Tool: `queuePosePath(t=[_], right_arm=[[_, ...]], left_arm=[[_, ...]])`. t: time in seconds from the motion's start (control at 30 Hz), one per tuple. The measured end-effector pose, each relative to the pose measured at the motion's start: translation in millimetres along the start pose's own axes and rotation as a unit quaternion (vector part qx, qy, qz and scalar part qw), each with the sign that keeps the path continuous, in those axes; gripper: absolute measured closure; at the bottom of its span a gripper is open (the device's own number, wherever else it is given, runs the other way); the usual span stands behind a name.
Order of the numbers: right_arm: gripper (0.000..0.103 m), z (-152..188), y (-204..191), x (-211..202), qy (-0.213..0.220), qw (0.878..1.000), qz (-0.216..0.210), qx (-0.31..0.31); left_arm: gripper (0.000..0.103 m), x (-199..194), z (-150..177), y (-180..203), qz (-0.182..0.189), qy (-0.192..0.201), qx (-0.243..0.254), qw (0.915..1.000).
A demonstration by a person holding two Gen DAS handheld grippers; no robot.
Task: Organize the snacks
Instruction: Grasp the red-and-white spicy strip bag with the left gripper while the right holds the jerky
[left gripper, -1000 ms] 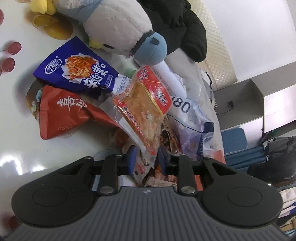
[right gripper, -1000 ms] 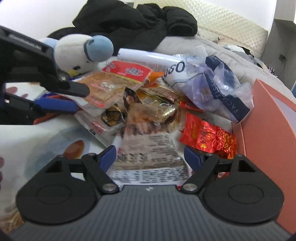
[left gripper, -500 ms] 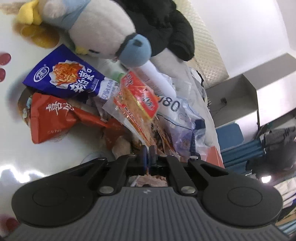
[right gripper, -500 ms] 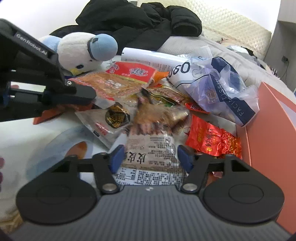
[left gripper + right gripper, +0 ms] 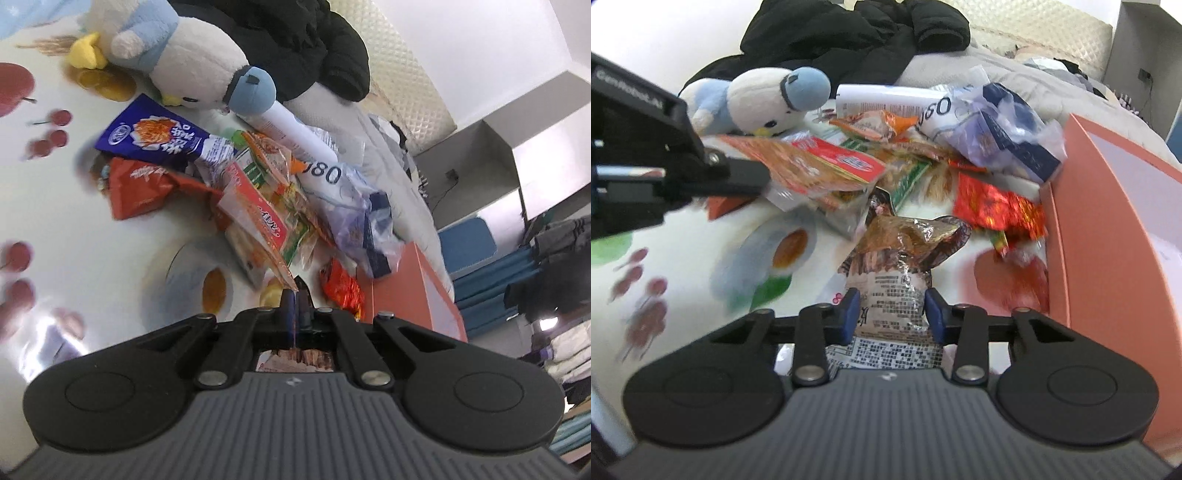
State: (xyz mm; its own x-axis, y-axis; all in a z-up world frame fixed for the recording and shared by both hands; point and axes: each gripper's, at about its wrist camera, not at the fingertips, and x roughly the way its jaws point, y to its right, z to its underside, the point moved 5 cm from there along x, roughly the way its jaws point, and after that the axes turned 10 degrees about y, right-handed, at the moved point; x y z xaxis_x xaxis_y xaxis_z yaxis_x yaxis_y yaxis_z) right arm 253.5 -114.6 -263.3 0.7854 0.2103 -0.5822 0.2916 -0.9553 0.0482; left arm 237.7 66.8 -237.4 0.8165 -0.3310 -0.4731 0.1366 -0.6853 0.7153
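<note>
Your left gripper point(image 5: 294, 301) has its jaws pressed together on the corner of a clear red-labelled snack packet point(image 5: 258, 218), lifted above the pile. Your right gripper point(image 5: 892, 308) has just been closing its jaws, which now pinch the printed end of a brown foil snack pouch point(image 5: 905, 254) lying on the fruit-print cloth point(image 5: 701, 258). Beside the pouch, a red foil packet point(image 5: 997, 206) lies against the orange box point(image 5: 1108, 206) on your right. Behind the pile stand a plush bird point(image 5: 764, 99), a white tube point(image 5: 886, 99), a crumpled plastic bag point(image 5: 1004, 136) and a black jacket point(image 5: 857, 33). Only the left wrist view shows the blue snack bag point(image 5: 162, 138) and the red-orange bag point(image 5: 144, 188) beneath the bird; only the right wrist view shows the left gripper's arm crossing in front of the pile.
</note>
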Motion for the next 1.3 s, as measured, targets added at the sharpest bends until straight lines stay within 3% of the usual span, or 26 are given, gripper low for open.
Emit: queuePosePath(t=[0.4, 0.67, 0.93, 1.03, 1.1, 1.2, 1.3], right_arm=[[0.067, 30.4, -4.2, -63.8, -0.019, 1.000, -0.009, 0.005], [0.067, 50.1, 1.3, -97.2, -0.022, 1.000, -0.001, 0.001], [0.067, 68.9, 15.7, -114.2, -0.026, 0.999, 0.011, 0.024], [0.066, 71.0, 21.7, -114.6, -0.028, 0.999, 0.017, 0.031], [0.058, 71.9, 27.1, -114.7, -0.027, 0.998, 0.020, 0.045], [0.040, 72.8, 34.6, -116.0, -0.018, 0.997, 0.012, 0.081], [0.027, 70.8, 38.6, -117.2, 0.002, 0.993, 0.001, 0.118]], left_arm=[[0.103, -91.9, 51.4, -4.0, -0.043, -0.018, 0.015, 0.9988], [0.103, -113.3, 90.2, -9.8, -0.058, -0.049, 0.023, 0.9968], [0.101, -118.1, 111.3, -23.3, -0.077, -0.109, 0.037, 0.9904], [0.085, -119.0, 113.4, -28.3, -0.089, -0.130, 0.055, 0.9860], [0.055, -122.2, 111.7, -27.9, -0.093, -0.130, 0.076, 0.9842], [0.040, -125.2, 104.9, -20.5, -0.094, -0.120, 0.130, 0.9798], [0.039, -118.9, 96.7, -7.0, -0.084, -0.118, 0.202, 0.9685]])
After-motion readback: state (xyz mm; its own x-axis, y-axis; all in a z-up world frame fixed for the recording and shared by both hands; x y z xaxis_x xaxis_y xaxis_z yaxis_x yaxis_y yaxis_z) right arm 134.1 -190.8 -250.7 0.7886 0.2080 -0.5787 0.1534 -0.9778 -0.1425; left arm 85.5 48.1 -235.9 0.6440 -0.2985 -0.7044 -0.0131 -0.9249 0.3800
